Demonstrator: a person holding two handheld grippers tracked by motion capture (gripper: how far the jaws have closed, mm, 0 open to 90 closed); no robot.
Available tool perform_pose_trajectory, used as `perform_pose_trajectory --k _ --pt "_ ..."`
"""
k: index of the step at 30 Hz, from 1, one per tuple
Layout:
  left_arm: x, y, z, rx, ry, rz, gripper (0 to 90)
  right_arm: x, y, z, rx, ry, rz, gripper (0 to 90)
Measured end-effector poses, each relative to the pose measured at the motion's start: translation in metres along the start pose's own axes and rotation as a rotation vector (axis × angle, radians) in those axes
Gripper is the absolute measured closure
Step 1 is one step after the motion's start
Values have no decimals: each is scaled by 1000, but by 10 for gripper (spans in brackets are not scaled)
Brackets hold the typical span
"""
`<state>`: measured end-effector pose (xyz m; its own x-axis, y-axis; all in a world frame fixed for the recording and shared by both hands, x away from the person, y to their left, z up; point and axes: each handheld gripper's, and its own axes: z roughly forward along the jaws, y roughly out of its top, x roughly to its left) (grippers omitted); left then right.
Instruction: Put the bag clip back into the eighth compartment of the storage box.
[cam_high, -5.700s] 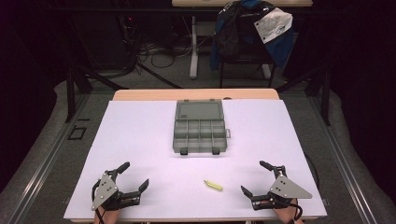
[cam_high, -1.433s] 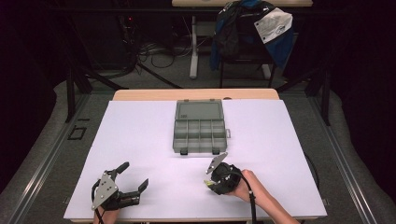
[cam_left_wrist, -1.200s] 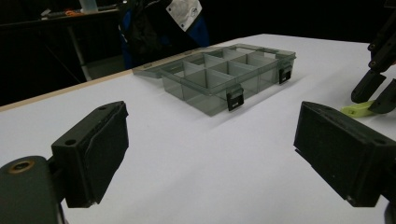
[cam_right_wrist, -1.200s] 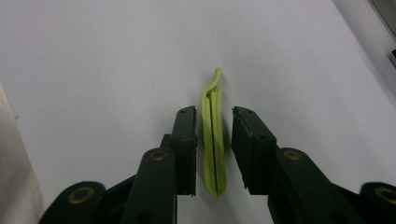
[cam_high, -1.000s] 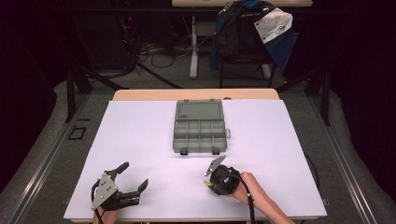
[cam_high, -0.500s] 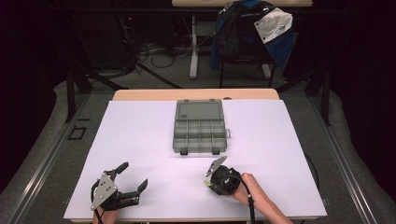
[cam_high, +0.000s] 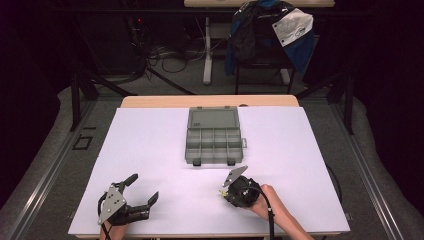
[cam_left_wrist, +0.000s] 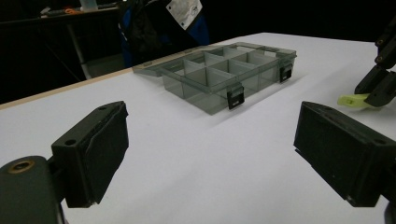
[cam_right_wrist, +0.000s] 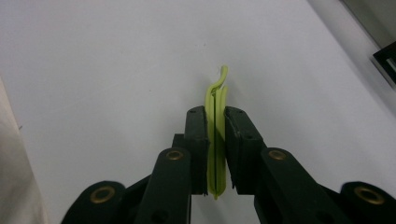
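Since the earliest frame the right gripper (cam_high: 226, 190) has travelled from the table's 4 o'clock corner to the small yellow-green plastic clip (cam_right_wrist: 216, 121), which lay at about 6 o'clock of the grey translucent compartment box (cam_high: 214, 142), and has closed on it; over the last second little has shifted. Its jaws now pinch the clip flat between them, the curled tip poking out ahead over the white table surface (cam_high: 150, 145). The left gripper (cam_high: 135, 192) rests wide open and empty at 7 o'clock. The clip looks light, thin and springy, likely slippery, so gripping its broad flat sides at mid-length, as here, seems the safest hold.
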<state>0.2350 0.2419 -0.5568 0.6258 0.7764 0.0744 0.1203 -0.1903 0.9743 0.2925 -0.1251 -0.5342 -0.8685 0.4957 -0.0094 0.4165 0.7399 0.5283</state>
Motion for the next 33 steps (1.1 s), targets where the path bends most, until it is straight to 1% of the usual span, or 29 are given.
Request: perform_pose_trajectory --k 3,7,10,12,13,17,21,25,26,29,30,33 --pt "0 0 0 5 -3 6 100 -1 0 -2 -9 -5 6 798" --pt "-1 1 -1 4 -2 4 100 -3 -1 -3 -21 -14 -1 798" --pt "-1 1 -1 3 -4 4 100 -6 -2 -6 -28 -26 14 798" --pt "-1 1 -1 1 -6 4 101 -7 -2 -6 -34 -25 5 798" --pt "-1 1 -1 0 -7 3 100 -7 -2 -7 -35 -30 16 798" --pt "-1 1 -1 -1 -6 2 101 -10 -3 -9 -44 -40 13 798" --pt "-1 1 -1 1 -6 4 101 -13 -4 -13 -56 -54 26 798" --pt "-2 1 -1 3 -8 3 101 -15 -5 -15 -63 -62 26 797" --pt "-2 1 -1 4 -8 5 101 -16 -6 -16 -69 -66 34 797" --pt "-1 1 0 6 -8 3 101 -18 -6 -17 -74 -69 31 798" --pt "-1 1 0 6 -8 2 101 -19 -7 -19 -75 -73 49 798" --pt "-1 1 0 6 -9 3 101 -21 -7 -20 -86 -78 43 797"
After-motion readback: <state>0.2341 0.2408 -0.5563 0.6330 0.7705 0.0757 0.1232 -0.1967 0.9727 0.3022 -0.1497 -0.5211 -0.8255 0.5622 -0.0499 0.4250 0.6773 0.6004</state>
